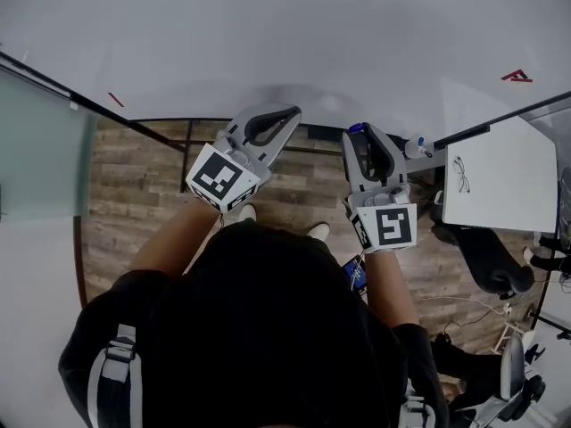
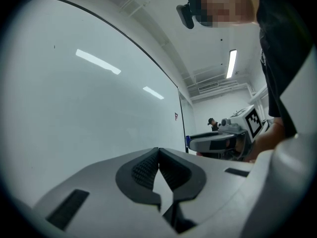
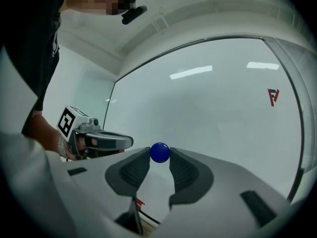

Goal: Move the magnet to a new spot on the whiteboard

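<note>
Right gripper (image 3: pixel 159 153) fingers (image 3: pixel 184 170) pinch the blue magnet (image 3: pixel 159 152) between their tips, before the whiteboard (image 3: pixel 223 108); left gripper (image 2: pixel 158 150) fingers (image 2: pixel 146 170) pressed together.

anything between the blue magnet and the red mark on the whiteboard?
Nothing: right gripper view shows bare whiteboard from blue magnet to red mark, just light reflections.

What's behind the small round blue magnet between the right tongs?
Only the plain white whiteboard shows behind the small round blue magnet gripped by the right tongs. The magnet hides its own back, so whether it touches the board cannot be seen.
</note>
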Demonstrator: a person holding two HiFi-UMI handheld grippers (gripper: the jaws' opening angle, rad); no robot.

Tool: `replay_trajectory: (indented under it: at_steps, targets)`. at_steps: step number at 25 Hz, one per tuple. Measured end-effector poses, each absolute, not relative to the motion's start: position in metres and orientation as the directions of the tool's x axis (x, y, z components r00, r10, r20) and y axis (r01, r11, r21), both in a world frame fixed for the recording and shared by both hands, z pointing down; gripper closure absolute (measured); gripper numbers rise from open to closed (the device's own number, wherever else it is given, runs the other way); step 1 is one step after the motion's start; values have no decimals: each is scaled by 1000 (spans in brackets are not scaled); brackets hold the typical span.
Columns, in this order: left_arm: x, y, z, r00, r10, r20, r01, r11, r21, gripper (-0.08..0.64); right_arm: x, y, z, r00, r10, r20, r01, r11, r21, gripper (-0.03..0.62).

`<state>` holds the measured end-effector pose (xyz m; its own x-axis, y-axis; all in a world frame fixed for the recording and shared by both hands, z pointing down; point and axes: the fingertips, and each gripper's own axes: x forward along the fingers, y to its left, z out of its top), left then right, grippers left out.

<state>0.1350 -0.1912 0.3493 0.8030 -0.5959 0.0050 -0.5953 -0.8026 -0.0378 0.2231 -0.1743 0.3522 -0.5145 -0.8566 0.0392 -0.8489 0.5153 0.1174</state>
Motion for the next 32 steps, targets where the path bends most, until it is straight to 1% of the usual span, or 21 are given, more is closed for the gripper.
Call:
replay_trajectory:
  at_steps: [8, 23, 32]
  targets:
    - [124, -173, 368, 810, -586, 29, -586, -810, -24, 555, 211, -154, 362, -546, -837, 27, -832, 545, 104, 472]
    - [118, -168, 362, 792, -610, 15, -610, -792, -29, 555, 204, -158, 357, -576, -818, 4, -813, 573, 97, 472]
    - [104, -171, 354, 730, -683, -3, -683, -730, -28, 555, 192, -161, 353, -644, -765, 5, -759, 640, 119, 472]
